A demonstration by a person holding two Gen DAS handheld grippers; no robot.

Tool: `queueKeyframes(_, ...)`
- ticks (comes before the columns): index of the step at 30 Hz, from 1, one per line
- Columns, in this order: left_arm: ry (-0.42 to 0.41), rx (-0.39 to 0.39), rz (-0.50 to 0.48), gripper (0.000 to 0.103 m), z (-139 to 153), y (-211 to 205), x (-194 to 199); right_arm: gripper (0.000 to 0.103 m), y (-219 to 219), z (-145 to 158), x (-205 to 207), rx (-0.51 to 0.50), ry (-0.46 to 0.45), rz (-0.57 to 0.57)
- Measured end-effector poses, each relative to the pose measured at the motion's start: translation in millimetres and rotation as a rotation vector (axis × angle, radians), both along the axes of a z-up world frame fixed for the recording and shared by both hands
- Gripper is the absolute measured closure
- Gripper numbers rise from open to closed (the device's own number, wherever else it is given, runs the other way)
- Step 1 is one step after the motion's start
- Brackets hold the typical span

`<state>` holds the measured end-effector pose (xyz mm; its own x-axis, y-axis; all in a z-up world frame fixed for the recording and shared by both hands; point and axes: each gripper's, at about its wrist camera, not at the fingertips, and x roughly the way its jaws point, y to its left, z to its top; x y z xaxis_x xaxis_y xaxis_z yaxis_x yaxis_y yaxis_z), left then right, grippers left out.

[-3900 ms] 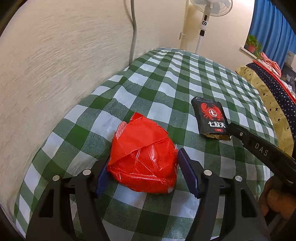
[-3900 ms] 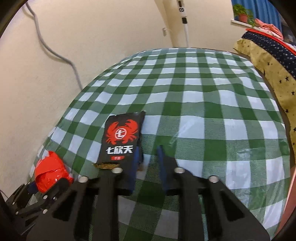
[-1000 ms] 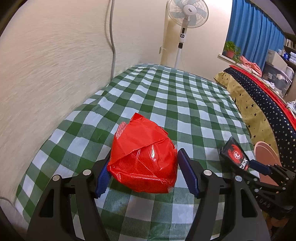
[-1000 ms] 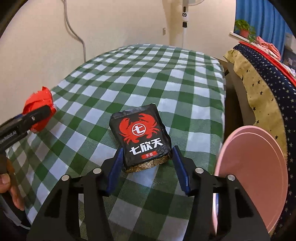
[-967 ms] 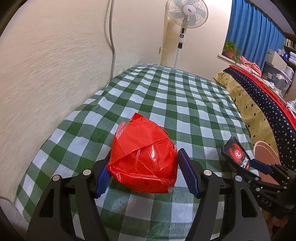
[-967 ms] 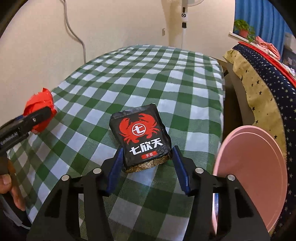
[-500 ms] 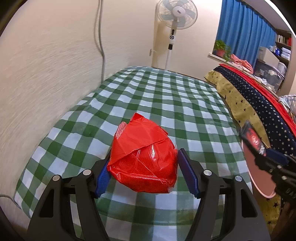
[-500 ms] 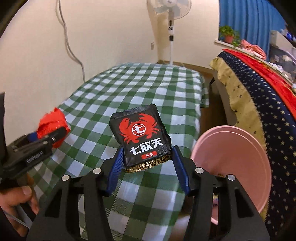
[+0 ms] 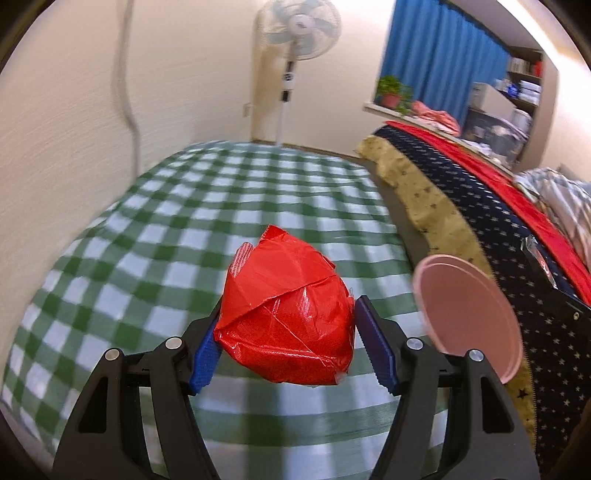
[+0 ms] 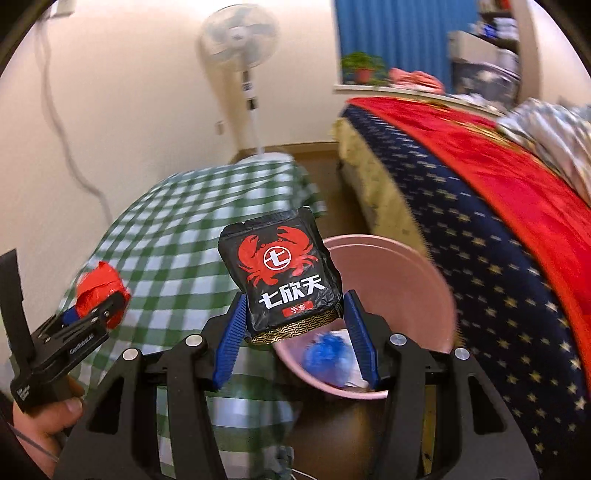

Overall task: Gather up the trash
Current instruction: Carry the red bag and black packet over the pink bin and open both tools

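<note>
The left gripper (image 9: 286,345) was clenched on a red wad (image 9: 286,314) of crinkled, glossy plastic, faceted with creases and a ribbed flap at its 11 o'clock corner; both blue pads (image 9: 205,350) pressed its sides, and it hung clear above the checked cloth (image 9: 184,229). The right gripper (image 10: 295,326) was clamped on a black packet (image 10: 282,278), puffy and upright, printed with a red crab, white characters and a gold wave band along its lower edge, which sat between the blue pads (image 10: 229,339). From the right wrist view the packet hung over the near rim of a pink bin (image 10: 406,280), at 3 o'clock from the table; inside the bin lay a blue crumpled lump (image 10: 327,356), blurred, with something pale beside it that I could not make out. At 8 o'clock in that view a hand (image 10: 48,428) held the left gripper, cut off by the frame edge. In the left wrist view the bin was seen edge-on at 3 o'clock, and the packet was only a dark sliver near the right edge. Beyond stood a starred bedspread (image 10: 461,206), a fan (image 9: 299,33) and a blue curtain (image 9: 436,62), all smeared by motion
</note>
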<state>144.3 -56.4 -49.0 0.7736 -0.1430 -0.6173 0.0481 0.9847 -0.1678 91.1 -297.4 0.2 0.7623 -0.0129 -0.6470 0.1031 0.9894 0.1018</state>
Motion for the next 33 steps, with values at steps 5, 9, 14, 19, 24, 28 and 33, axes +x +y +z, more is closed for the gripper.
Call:
queueKeyframes(5,-0.017,-0.013,-0.145,0.037,-1,-45,9,0.049,-31,0,-7,0.028,-0.002,-0.104)
queueKeyframes(9,-0.043,-0.004,-0.239,0.037,-2,-78,12,0.049,-46,-4,-7,0.043,0.002,-0.145)
queueKeyframes(14,-0.051,0.001,-0.343,0.037,-10,-111,19,0.049,-58,-13,-1,0.067,0.015,-0.187)
queueKeyframes(19,-0.034,0.018,-0.381,0.037,-22,-134,28,0.049,-69,-17,8,0.093,0.017,-0.218)
queueKeyframes(24,-0.026,0.028,-0.424,0.037,-30,-158,34,0.049,-78,-23,15,0.114,0.022,-0.237)
queueKeyframes(28,-0.021,0.000,-0.494,0.030,-33,-173,37,0.037,-85,-28,22,0.167,0.027,-0.235)
queueKeyframes(33,0.005,-0.004,-0.486,0.016,-37,-171,41,0.023,-88,-27,24,0.191,0.017,-0.250)
